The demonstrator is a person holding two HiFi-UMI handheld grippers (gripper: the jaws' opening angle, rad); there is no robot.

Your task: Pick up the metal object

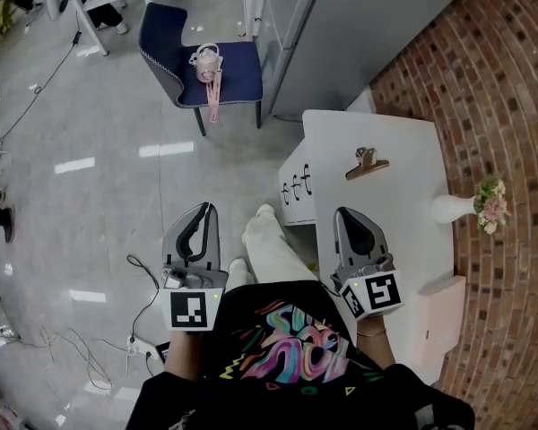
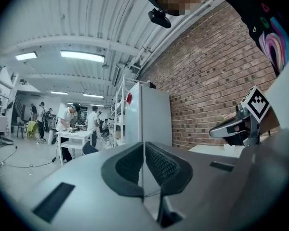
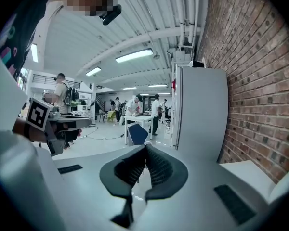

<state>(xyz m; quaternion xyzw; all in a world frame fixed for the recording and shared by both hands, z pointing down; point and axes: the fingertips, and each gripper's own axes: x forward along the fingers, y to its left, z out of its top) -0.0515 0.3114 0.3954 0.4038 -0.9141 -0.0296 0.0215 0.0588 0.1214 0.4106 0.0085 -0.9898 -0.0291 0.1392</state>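
A brass-coloured metal clip (image 1: 367, 162) lies on the white table (image 1: 399, 213), toward its far side. My right gripper (image 1: 348, 215) hovers over the table's near left part, well short of the clip, shut with nothing in it. My left gripper (image 1: 203, 211) hangs over the floor to the left of the table, also shut and empty. In the left gripper view the pads of the left gripper (image 2: 144, 146) meet, and the right gripper (image 2: 236, 126) shows at the right. In the right gripper view the tips of the right gripper (image 3: 146, 148) touch.
A white vase with flowers (image 1: 484, 206) stands at the table's right edge by the brick wall (image 1: 493, 79). A grey cabinet (image 1: 359, 34) rises behind the table. A blue chair (image 1: 238, 70) carrying a pink object (image 1: 206, 61) stands beyond. Cables (image 1: 143, 330) lie on the floor.
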